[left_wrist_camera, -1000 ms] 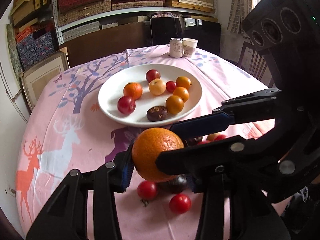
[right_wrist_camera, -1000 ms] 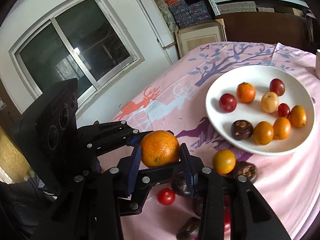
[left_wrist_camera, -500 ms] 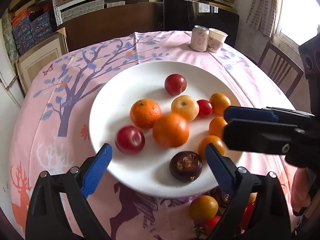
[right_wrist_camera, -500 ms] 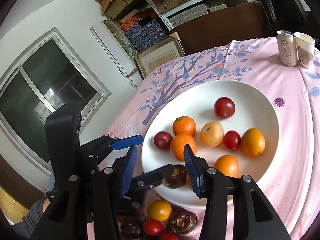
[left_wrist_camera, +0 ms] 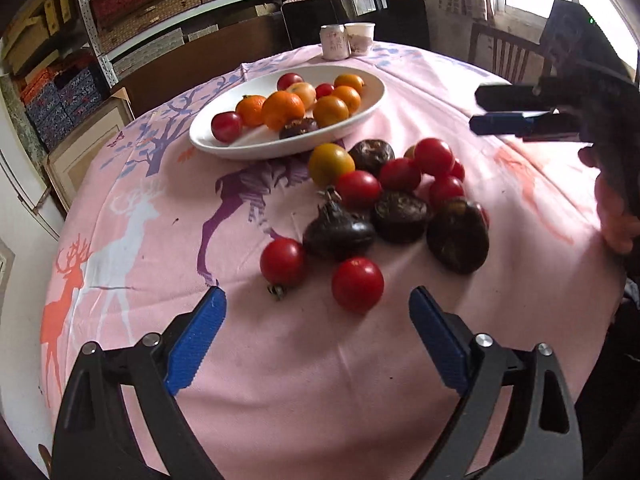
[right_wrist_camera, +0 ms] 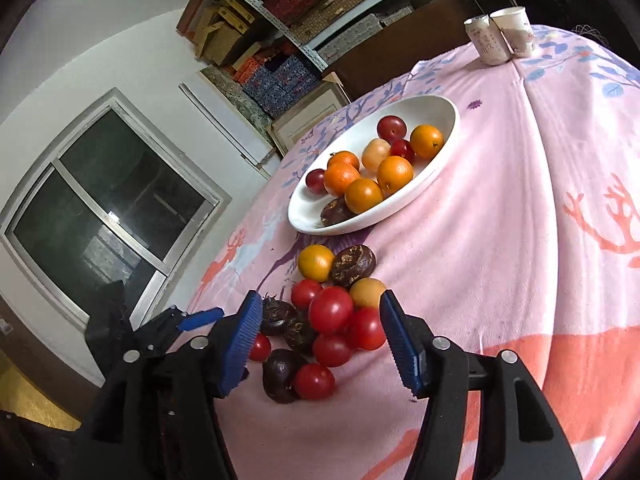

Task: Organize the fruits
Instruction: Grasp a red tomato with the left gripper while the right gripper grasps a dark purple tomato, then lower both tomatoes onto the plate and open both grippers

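A white plate (left_wrist_camera: 224, 148) (right_wrist_camera: 440, 160) holds several oranges, red fruits and one dark fruit. The big orange (left_wrist_camera: 283, 109) (right_wrist_camera: 340, 178) lies among them. In front of the plate a loose pile lies on the pink cloth: several red tomatoes (left_wrist_camera: 357, 285) (right_wrist_camera: 330, 309), dark brown fruits (left_wrist_camera: 338, 233) (right_wrist_camera: 353, 265) and a yellow-orange fruit (left_wrist_camera: 330, 163) (right_wrist_camera: 315, 263). My left gripper (left_wrist_camera: 316, 338) is open and empty, low over the cloth just before the pile. My right gripper (right_wrist_camera: 318, 342) is open and empty, its jaws on either side of the pile.
A can (left_wrist_camera: 333, 42) (right_wrist_camera: 487, 42) and a paper cup (left_wrist_camera: 359, 38) (right_wrist_camera: 516, 30) stand at the table's far edge. Shelves of boxes, a framed picture and a dark chair stand behind; a window is at left in the right wrist view.
The big orange left the gripper and now lies on the plate. Both grippers opened and drew back from the plate to the loose pile near the table's front.
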Available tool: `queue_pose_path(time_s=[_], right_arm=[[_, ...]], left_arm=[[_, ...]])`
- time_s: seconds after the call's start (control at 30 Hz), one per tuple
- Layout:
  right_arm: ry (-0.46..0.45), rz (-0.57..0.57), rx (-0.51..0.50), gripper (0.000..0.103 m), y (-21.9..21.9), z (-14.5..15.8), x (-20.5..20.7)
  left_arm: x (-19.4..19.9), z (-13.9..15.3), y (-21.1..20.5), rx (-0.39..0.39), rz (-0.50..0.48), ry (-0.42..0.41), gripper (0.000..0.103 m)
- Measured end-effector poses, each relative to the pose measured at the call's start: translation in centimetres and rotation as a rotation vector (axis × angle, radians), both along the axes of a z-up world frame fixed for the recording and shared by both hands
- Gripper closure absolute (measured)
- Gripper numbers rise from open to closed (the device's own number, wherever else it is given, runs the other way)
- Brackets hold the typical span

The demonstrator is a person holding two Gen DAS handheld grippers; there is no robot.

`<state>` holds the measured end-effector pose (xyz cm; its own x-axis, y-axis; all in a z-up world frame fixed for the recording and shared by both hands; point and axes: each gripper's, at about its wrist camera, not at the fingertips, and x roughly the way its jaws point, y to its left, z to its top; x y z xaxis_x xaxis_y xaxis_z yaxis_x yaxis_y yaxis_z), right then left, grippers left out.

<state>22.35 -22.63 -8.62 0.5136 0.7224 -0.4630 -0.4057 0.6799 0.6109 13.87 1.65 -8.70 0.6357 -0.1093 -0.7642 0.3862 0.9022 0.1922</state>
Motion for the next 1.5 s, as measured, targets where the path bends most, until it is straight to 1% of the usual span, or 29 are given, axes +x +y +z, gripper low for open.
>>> queue_pose_path(time_s=[0.07,0.1,0.13,0.17,0.2,0.23,0.33,0.43,0.5,0.57,0.63,0.67,0.77,0.8,0.87,0.97,1.0,1.07,1.13,1.2,1.3,1.37,1.5], right_arm=[[-0.004,-0.019,-0.043,0.036,0.2,-0.1,-0.4],[-0.001,-0.017,-0.056,0.036,0.4,-0.1,-0.6],[-0.01,-0.017,-0.075,0.036,0.6,-0.1,-0.9],[-0.026,-0.016,-0.097,0.036,0.9,0.0,-1.4],[-0.039,-0.01,-0.119,0.036,1.3,0.1,-1.9],[-0.053,0.001,-0.143,0.036,1.7,0.1,-2.4],[-0.102,0.051,-0.222,0.038,3.1,0.2,-4.0],[-0.176,0.097,-0.318,0.044,5.2,0.5,-5.8],[-0.211,0.127,-0.373,0.046,6.8,0.6,-6.7],[-0.225,0.138,-0.44,0.05,8.5,0.6,-6.9],[-0.21,0.143,-0.478,0.057,9.8,0.4,-6.6],[-0.2,0.145,-0.494,0.057,10.3,0.2,-6.3],[-0.175,0.143,-0.526,0.068,11.3,0.0,-5.8],[-0.168,0.141,-0.535,0.08,11.5,0.0,-5.6],[-0.148,0.154,-0.531,0.081,11.7,-0.1,-5.4],[-0.149,0.135,-0.534,0.081,11.8,0.0,-5.5],[-0.152,0.131,-0.512,0.081,11.6,0.3,-5.5],[-0.149,0.138,-0.415,0.081,10.5,1.3,-4.9],[-0.153,0.114,-0.347,0.081,9.3,2.8,-3.6],[-0.149,0.086,-0.289,0.081,8.3,4.3,-1.4],[-0.111,0.016,-0.215,0.081,6.7,5.6,3.0],[-0.093,-0.034,-0.196,0.081,6.0,5.9,5.7],[-0.028,-0.097,-0.178,0.081,5.7,5.5,10.6]], left_arm=[[0.6,-0.8,-0.2,-0.005,0.02,0.035,0.024],[1.1,-1.1,-0.2,-0.02,0.03,0.055,0.04],[1.5,-1.2,-0.1,-0.047,0.031,0.071,0.047],[1.7,-1.1,-0.1,-0.059,0.038,0.068,0.05],[1.7,-1.0,-0.4,-0.053,0.038,0.054,0.06],[1.6,-1.0,-0.7,-0.052,0.023,0.054,0.075],[1.0,-1.1,-1.1,-0.047,0.023,0.02,0.075],[0.1,0.0,-0.3,-0.118,0.02,-0.041,0.075],[0.0,0.3,0.2,-0.147,0.037,-0.046,0.075],[0.0,0.4,0.4,-0.158,0.044,-0.044,0.075],[-0.1,0.5,0.4,-0.161,0.05,-0.054,0.075],[-0.1,0.6,0.5,-0.165,0.05,-0.054,0.075],[0.0,0.7,0.8,-0.184,0.053,-0.05,0.075],[0.0,0.7,0.9,-0.188,0.055,-0.051,0.075],[-0.1,0.7,1.0,-0.194,0.056,-0.052,0.075],[-0.1,0.7,1.1,-0.203,0.061,-0.055,0.075],[0.0,0.8,1.3,-0.212,0.067,-0.052,0.075],[0.4,1.1,1.6,-0.238,0.071,-0.043,0.075],[1.5,1.6,1.8,-0.26,0.076,-0.034,0.075],[3.3,2.3,1.6,-0.248,0.094,-0.039,0.075],[7.0,3.9,1.2,-0.269,0.103,-0.057,0.075],[9.9,4.4,0.9,-0.276,0.118,-0.058,0.075],[15.5,4.0,0.1,-0.259,0.154,-0.014,0.075]])
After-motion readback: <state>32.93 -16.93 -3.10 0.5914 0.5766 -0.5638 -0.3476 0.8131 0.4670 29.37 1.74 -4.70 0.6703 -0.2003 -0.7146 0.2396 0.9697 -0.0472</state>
